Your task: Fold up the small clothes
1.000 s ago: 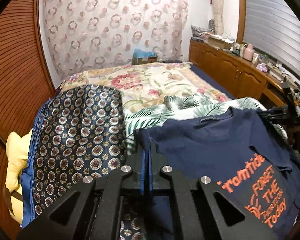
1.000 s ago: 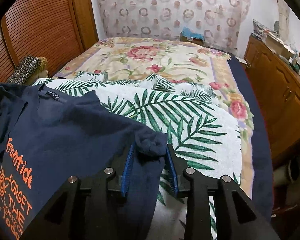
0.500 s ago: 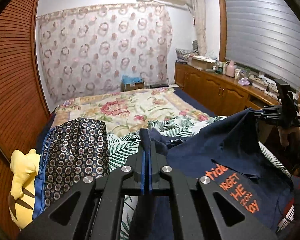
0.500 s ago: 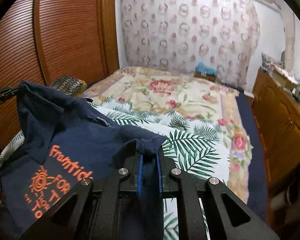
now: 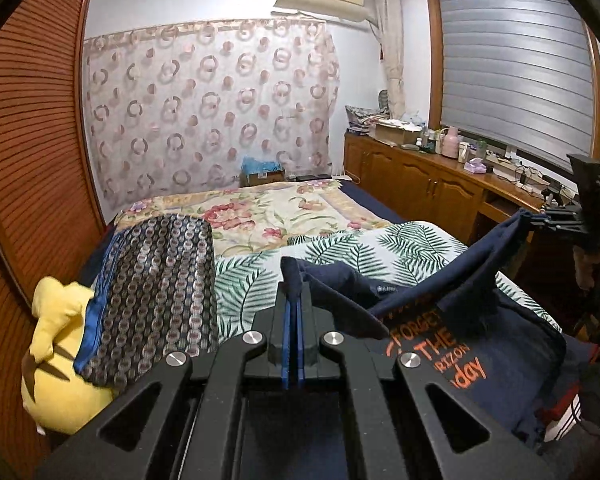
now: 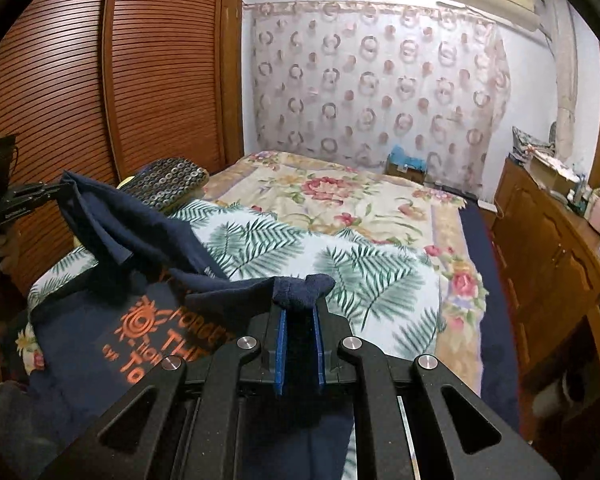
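A navy T-shirt [image 5: 512,332] with orange lettering hangs stretched between both grippers above the bed. My left gripper [image 5: 294,300] is shut on one upper corner of it, and a tuft of navy cloth sticks up past the blue pads. In the right wrist view my right gripper [image 6: 299,312] is shut on a bunched corner of the T-shirt [image 6: 100,344]. Each view shows the other gripper at its edge: the right gripper [image 5: 540,220] far right, the left gripper [image 6: 56,192] far left, both pinching cloth. The shirt's lower part sags below.
The bed carries a palm-leaf sheet [image 5: 400,248] and a floral quilt [image 5: 260,212]. A patterned pillow [image 5: 160,280] and a yellow plush toy [image 5: 56,352] lie at its left. A slatted wooden wardrobe [image 5: 28,140] stands left, and cluttered wooden cabinets [image 5: 432,188] run along the right.
Both grippers have risen and drawn back with the shirt, lifting it off the bed. The right gripper's jaws closed on the shirt corner.
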`<state>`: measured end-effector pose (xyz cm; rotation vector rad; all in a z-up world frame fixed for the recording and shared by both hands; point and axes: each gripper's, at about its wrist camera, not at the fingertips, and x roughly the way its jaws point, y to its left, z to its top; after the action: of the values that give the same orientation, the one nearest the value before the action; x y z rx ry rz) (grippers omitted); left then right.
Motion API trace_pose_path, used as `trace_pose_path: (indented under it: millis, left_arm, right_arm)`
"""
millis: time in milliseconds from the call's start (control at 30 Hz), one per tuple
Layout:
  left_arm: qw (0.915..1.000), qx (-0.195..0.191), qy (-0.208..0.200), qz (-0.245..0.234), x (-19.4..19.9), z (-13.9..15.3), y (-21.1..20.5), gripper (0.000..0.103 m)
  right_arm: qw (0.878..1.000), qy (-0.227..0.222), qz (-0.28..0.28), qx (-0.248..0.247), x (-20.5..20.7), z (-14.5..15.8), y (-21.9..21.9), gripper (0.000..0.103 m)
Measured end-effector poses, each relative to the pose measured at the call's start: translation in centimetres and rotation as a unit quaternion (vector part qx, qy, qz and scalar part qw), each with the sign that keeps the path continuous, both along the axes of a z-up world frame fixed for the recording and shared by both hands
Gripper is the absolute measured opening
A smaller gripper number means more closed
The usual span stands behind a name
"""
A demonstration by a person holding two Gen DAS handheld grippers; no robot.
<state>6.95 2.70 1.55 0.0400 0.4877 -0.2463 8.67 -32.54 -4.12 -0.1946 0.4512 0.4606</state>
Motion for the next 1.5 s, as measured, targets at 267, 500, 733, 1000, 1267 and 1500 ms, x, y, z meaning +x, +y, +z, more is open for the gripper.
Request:
trace_pose_path:
  millis: [267, 500, 733, 1000, 1267, 1500]
  left_arm:
    - [0.9998, -0.003, 0.008, 0.017, -4.0, -1.1, 1.1, 0.003]
    - [0.9991, -0.005, 0.032, 0.028, -7.8, -2.6, 1.9, 0.003]
    - [0.9948, 0.005, 0.089, 0.048, -8.2, -6.1, 2.5, 0.003]
    - [0.9952, -0.005, 0.079, 0.059, -7.8, -5.7, 3.7, 0.041]
    - [0.9955, 0.004, 0.074, 0.058, -4.5, -5.3, 4.2, 0.075]
    - [0.994, 0.023, 0.09, 0.057, -0.3, -6.4, 3.9, 0.075]
  right_arm:
    - [1.0, 0.012, -0.009, 0.016, -4.1, -0.2, -1.8, 0.011]
    - [0.999, 0.03, -0.023, 0.021, -7.5, -0.5, -3.1, 0.011]
    - [0.995, 0.092, -0.031, 0.032, -8.2, -2.6, -3.8, 0.011]
    - [0.989, 0.138, -0.05, 0.01, -6.8, -3.5, -3.7, 0.023]
    - [0.994, 0.09, -0.062, -0.014, -6.3, 0.2, -2.8, 0.061]
    - [0.994, 0.087, -0.064, -0.03, -2.7, -0.7, -0.9, 0.061]
